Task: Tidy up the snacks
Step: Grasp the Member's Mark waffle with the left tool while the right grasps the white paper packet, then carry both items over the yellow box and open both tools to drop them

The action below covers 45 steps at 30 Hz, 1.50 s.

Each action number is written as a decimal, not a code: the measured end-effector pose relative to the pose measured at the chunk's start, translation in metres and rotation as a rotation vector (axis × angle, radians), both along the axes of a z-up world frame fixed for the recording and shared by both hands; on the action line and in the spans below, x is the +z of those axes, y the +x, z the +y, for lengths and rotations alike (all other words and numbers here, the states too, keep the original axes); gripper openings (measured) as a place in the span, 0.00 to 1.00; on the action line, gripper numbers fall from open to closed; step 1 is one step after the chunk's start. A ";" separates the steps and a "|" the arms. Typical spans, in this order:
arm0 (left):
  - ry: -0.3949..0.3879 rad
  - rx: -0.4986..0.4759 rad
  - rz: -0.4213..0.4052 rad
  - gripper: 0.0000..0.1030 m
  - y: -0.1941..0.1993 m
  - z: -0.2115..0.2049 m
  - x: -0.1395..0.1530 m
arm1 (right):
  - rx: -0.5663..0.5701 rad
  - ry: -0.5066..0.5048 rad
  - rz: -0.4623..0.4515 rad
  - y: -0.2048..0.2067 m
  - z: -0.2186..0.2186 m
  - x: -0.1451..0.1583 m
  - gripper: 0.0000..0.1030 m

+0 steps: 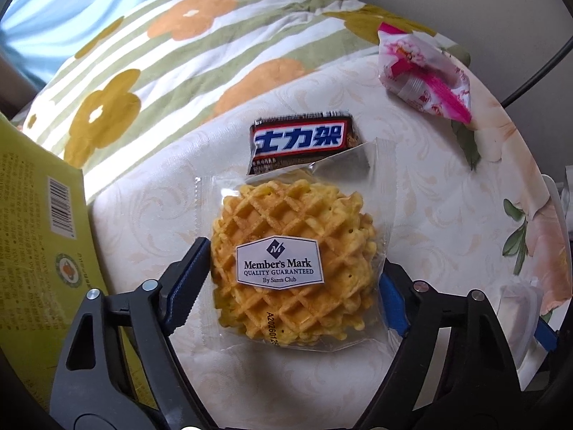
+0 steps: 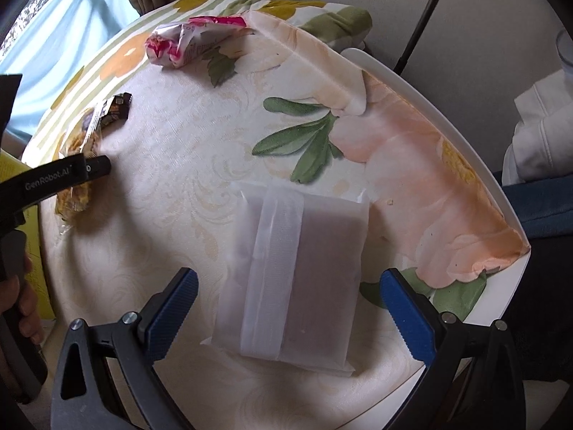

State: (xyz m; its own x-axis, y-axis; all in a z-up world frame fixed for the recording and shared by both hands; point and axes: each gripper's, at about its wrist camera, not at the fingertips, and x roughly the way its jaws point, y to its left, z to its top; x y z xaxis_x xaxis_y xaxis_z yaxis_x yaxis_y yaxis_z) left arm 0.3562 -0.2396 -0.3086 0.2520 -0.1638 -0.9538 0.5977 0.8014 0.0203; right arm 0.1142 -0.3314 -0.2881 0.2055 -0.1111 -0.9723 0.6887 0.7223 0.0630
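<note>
A wrapped Member's Mark waffle (image 1: pixel 293 261) lies on the cloth-covered table (image 1: pixel 429 197), between the fingers of my open left gripper (image 1: pixel 290 290); the pads stand at its sides. A Snickers bar (image 1: pixel 301 139) lies just beyond it, and a pink-and-white snack packet (image 1: pixel 422 75) at the far right. In the right wrist view a frosted white packet (image 2: pixel 293 279) lies between the fingers of my open right gripper (image 2: pixel 290 308). The waffle (image 2: pixel 78 165), the Snickers bar (image 2: pixel 114 107), the pink packet (image 2: pixel 189 39) and the left gripper's finger (image 2: pixel 71 175) show at the left.
A yellow-green cardboard box (image 1: pixel 39 236) stands at the table's left edge. A floral quilt (image 1: pixel 161 46) lies beyond the table. The white table rim (image 2: pixel 447 104) curves along the right, with folded cloth over it. A dark cable (image 2: pixel 422 18) runs behind.
</note>
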 end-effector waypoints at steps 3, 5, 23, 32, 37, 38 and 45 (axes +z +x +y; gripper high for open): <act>0.000 -0.009 0.002 0.77 -0.002 -0.002 0.001 | 0.003 0.007 0.011 0.003 0.000 -0.005 0.84; 0.000 -0.009 -0.001 0.76 -0.003 -0.001 0.001 | 0.011 -0.018 0.014 0.004 0.002 -0.004 0.76; -0.041 -0.017 -0.010 0.75 -0.011 -0.008 0.026 | 0.043 -0.042 -0.068 -0.006 -0.001 0.021 0.58; -0.115 0.009 -0.089 0.75 -0.028 -0.013 0.086 | 0.088 -0.055 -0.163 -0.010 -0.015 0.060 0.58; -0.178 0.034 -0.151 0.75 -0.043 -0.009 0.136 | 0.133 -0.070 -0.238 -0.007 -0.022 0.094 0.58; -0.189 0.041 -0.159 0.75 -0.045 -0.007 0.144 | 0.147 -0.071 -0.257 -0.006 -0.024 0.102 0.58; -0.260 0.145 -0.251 0.75 -0.061 0.025 0.209 | 0.297 -0.096 -0.368 0.013 -0.026 0.150 0.58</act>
